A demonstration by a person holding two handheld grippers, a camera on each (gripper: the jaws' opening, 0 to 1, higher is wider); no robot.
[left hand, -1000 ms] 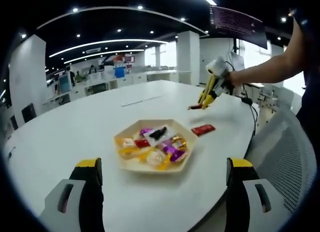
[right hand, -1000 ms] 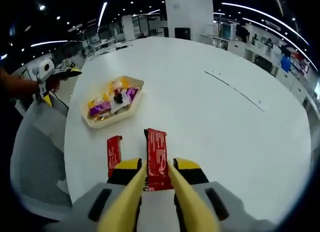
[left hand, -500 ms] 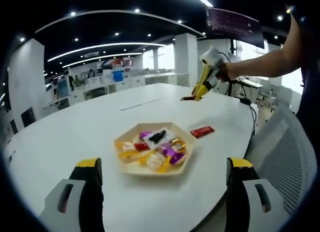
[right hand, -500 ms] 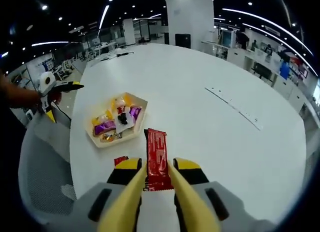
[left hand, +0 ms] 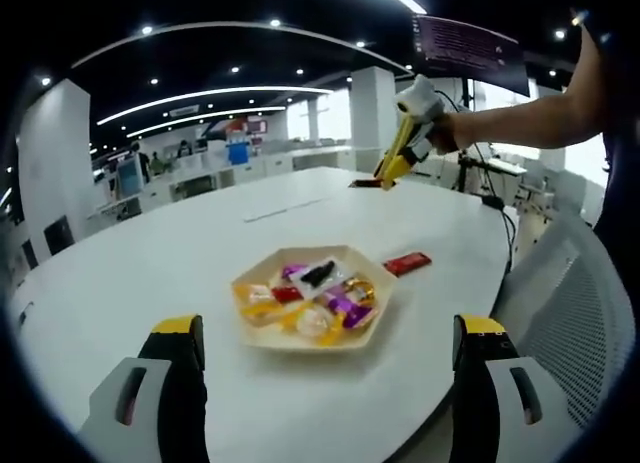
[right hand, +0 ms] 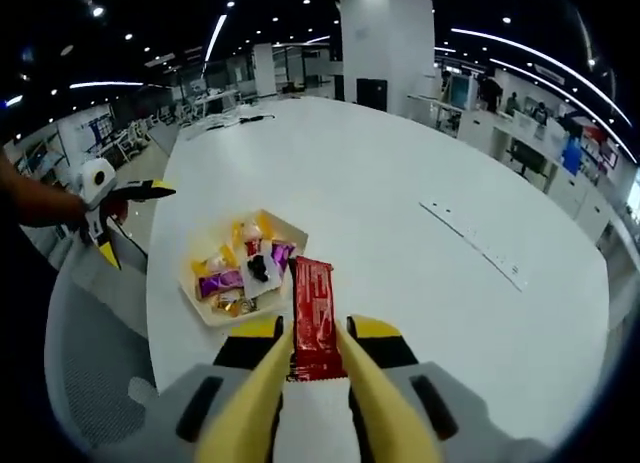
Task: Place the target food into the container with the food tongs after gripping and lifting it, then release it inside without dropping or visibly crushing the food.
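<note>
Tray (left hand: 262, 332) of wrapped candies sits on white counter (left hand: 120, 283). Right hand-held gripper (right hand: 311, 345) pinches red snack bar (right hand: 313, 316) (raised above the tray's right edge); left hand-held gripper (left hand: 325, 335) spread wide near the tray; second red packet (left hand: 407, 263) lies just right of it.

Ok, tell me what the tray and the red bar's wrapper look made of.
Tray: pale, matte, tan rim, probably pressed wood or paperboard. Red bar in the right gripper: glossy printed wrapper, likely plastic film, though foil can't be excluded.
</note>
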